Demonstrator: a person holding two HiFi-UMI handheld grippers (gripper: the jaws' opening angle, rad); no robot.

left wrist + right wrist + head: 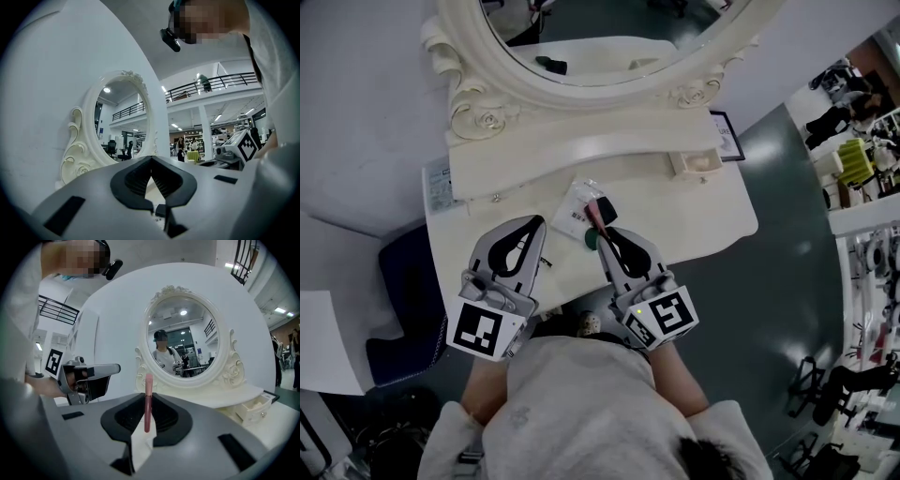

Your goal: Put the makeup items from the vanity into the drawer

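Observation:
My right gripper [605, 230] is shut on a slim pink makeup tube [148, 401], which stands upright between its jaws in the right gripper view. A white packet [575, 210] and a small dark green item [592, 241] lie on the white vanity top [694, 220] just beside those jaws. A small drawer [698, 166] stands pulled open at the right end of the vanity's raised shelf, and the drawer [255, 409] also shows low right in the right gripper view. My left gripper [536, 222] hovers over the vanity's left part, shut with nothing in it [151, 159].
The oval mirror [609, 37] in its carved white frame rises behind the shelf. A small framed card [728, 134] stands right of the drawer. A dark blue seat [403, 300] sits at the vanity's left. Green floor lies to the right.

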